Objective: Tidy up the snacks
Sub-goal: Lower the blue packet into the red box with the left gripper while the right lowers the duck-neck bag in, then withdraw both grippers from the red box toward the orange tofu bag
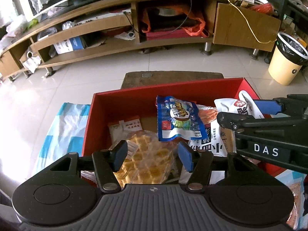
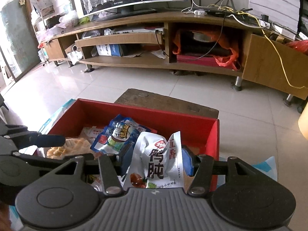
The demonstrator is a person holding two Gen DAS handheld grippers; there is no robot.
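Pinching the white packet (image 2: pixel 154 159), the right gripper (image 2: pixel 154 160) hangs over the red box (image 2: pixel 211 134).

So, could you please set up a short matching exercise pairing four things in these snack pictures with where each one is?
Things:
1. waffle packet
2. white snack bag
3. blue snack bag
4. cream waste bin

Places:
A. on the floor, outside the red box
B. between the pads of the right gripper
C. in the box, between the parted pads of the left gripper
D. in the middle of the box, on top of other packets

Pairs: 1-C, 2-B, 3-D, 4-A
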